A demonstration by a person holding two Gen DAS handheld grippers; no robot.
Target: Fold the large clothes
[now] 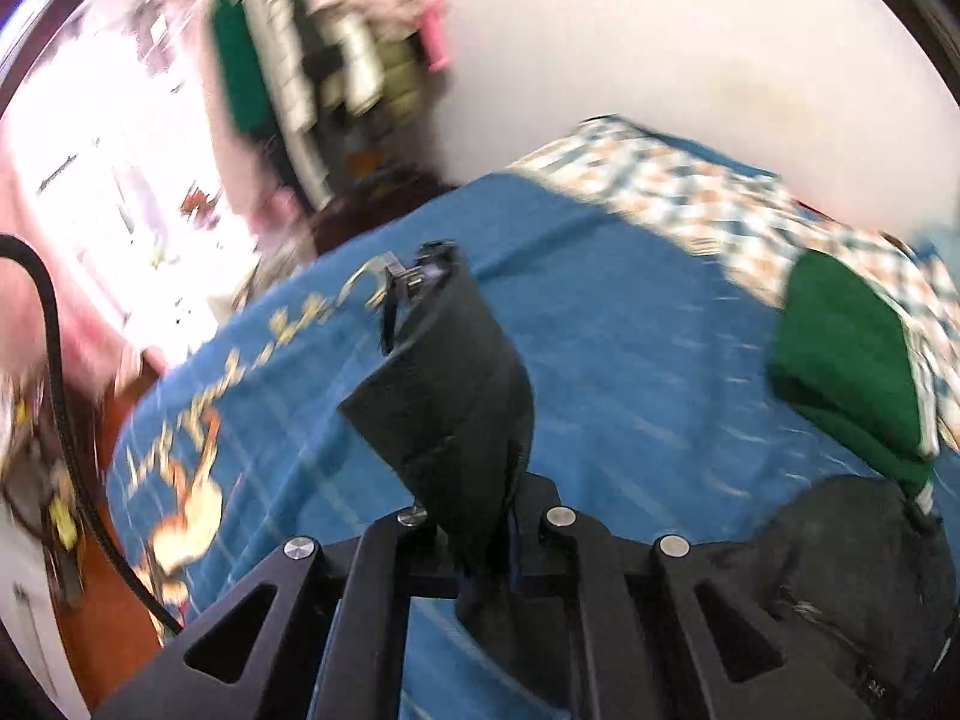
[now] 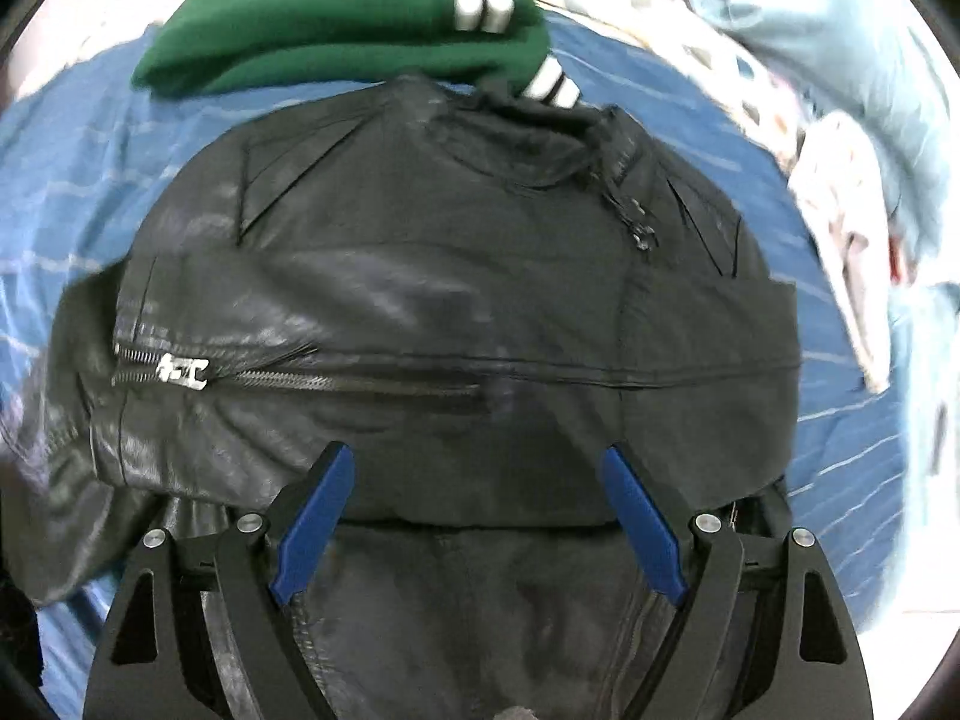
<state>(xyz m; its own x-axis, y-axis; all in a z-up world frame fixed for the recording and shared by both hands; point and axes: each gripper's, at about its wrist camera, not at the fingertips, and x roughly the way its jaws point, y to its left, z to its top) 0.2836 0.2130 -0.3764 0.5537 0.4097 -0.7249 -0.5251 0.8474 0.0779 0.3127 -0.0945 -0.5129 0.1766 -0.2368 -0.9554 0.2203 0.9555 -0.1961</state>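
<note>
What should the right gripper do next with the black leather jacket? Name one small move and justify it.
Probably lower the open right gripper onto the near folded edge of the black leather jacket and close. Its blue fingers straddle that edge without pinching it, and the jacket lies only partly folded on the blue bedsheet. The left gripper appears shut and is aimed elsewhere.

Black leather jacket (image 2: 456, 300) is folded up on the blue bedspread (image 2: 840, 420), green striped sweater (image 2: 336, 18) just past it, and the right gripper (image 2: 477, 462) hangs over its near edge, blue fingers (image 2: 312, 528) spread wide.
</note>
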